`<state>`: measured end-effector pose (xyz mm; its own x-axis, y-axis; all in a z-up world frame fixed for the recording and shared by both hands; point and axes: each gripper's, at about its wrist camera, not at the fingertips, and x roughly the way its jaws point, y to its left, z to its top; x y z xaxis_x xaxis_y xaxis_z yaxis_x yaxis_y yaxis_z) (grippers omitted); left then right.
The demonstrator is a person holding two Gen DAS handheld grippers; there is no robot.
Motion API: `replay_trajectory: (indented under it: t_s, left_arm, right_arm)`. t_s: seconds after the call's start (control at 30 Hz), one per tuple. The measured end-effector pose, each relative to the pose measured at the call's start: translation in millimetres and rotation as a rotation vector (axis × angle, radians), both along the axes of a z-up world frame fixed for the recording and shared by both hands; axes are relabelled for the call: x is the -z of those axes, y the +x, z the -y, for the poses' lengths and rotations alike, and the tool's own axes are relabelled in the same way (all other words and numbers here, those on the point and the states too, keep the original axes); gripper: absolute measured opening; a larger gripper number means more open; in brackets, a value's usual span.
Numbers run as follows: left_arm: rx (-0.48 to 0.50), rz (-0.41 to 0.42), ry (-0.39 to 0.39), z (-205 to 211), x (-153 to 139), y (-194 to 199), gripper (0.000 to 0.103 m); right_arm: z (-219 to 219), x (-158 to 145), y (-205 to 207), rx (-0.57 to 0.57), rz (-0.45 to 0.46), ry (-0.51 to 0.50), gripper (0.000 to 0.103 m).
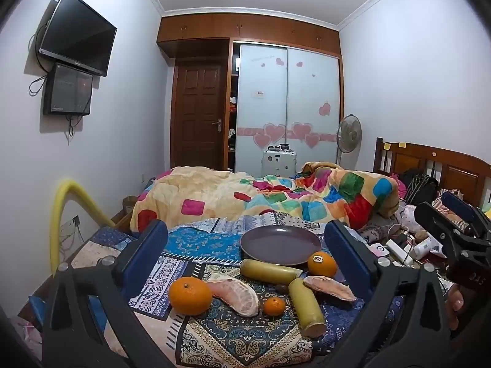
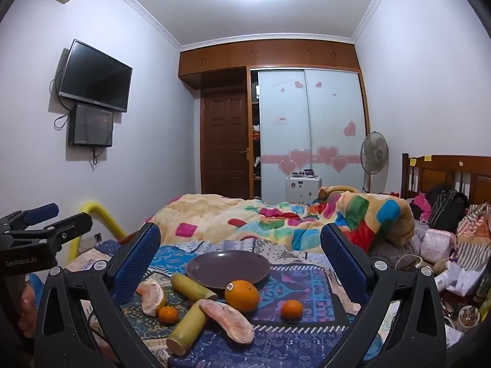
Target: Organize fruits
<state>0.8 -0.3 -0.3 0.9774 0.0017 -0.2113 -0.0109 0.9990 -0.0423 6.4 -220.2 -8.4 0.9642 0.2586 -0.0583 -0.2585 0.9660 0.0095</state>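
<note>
**Ana:** On the patterned bedspread [image 1: 196, 245], near its front edge, the fruit lies in a loose cluster in front of a purple plate [image 1: 280, 245]. The plate has nothing on it.

**Ben:** What exactly is in the cluster?

**Ana:** From the left wrist view: a large orange [image 1: 190, 296] on the left, a peeled pomelo segment [image 1: 236, 296] just beside it, then a small mandarin [image 1: 274, 306]. Two yellow-green sugarcane pieces, one [image 1: 270, 271] lying crosswise against the plate's near rim, the other [image 1: 307, 306] pointing toward the camera. A second pomelo segment [image 1: 330, 288] rests on the nearer cane's far end, and a stickered orange [image 1: 322, 263] sits close by the plate's right rim.

**Ben:** And the grippers?

**Ana:** Both released. The left gripper [image 1: 245, 254] has its blue-padded jaws spread wide, framing the fruit with nothing between the pads. The right gripper [image 2: 241, 260] stands equally wide, gripping nothing. In its view another small mandarin [image 2: 292, 309] sits apart to the right of the stickered orange [image 2: 241, 296].

**Ben:** Anything around that?

**Ana:** A colourful blanket [image 1: 260, 196] is bunched behind the plate, clutter lies along the right side by the wooden headboard [image 1: 445, 165], a standing fan [image 1: 348, 135] is in front of the sliding wardrobe [image 1: 288, 98], and a television [image 1: 76, 33] hangs on the left wall.
</note>
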Motion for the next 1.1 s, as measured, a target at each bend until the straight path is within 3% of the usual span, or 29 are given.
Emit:
replay_trajectory:
  t_s: [0.43, 1.1]
  left_arm:
    - [0.016, -0.006, -0.005, -5, -1, 19, 0.103]
    - [0.009, 0.001, -0.002, -1, 7, 6, 0.103]
  right_arm:
    - [-8, 0, 7, 0.002, -0.035, 0.0, 0.103]
    - [-6, 8, 9, -0.021, -0.046, 0.021, 0.103]
